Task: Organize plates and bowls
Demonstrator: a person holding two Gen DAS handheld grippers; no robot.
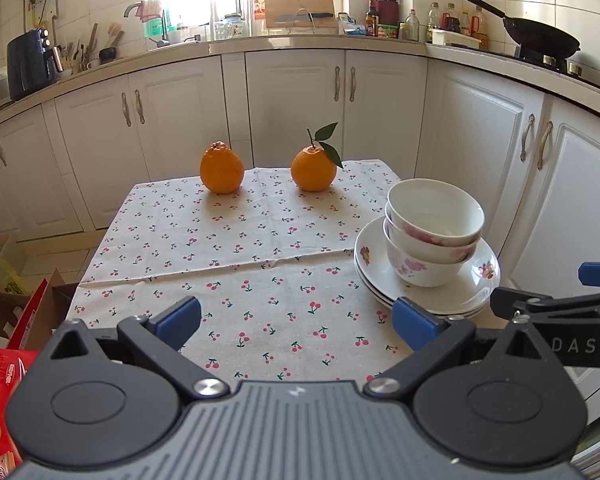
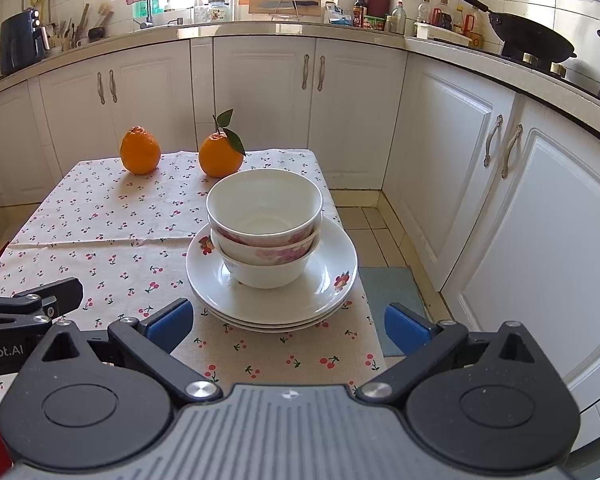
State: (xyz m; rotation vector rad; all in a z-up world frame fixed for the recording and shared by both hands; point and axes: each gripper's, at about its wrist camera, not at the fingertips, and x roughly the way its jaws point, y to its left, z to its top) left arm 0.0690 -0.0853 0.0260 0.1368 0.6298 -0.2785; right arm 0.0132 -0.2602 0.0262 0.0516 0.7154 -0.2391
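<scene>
Three nested white bowls with pink flowers (image 2: 265, 224) stand on a stack of white floral plates (image 2: 332, 280) at the right edge of the cherry-print tablecloth (image 2: 112, 240). The bowl stack (image 1: 434, 232) and plates (image 1: 452, 292) also show at the right in the left wrist view. My right gripper (image 2: 288, 326) is open and empty, just in front of the plates. My left gripper (image 1: 298, 322) is open and empty, over the cloth to the left of the plates. The right gripper's fingers (image 1: 548, 304) show at the right edge of the left wrist view.
Two oranges (image 1: 222, 168) (image 1: 313, 170) sit at the table's far edge, one with leaves. White cabinets (image 2: 356, 108) and a cluttered counter surround the table. Boxes and bags (image 1: 12, 320) lie on the floor at the left. A tiled floor with a mat (image 2: 392, 300) lies to the right.
</scene>
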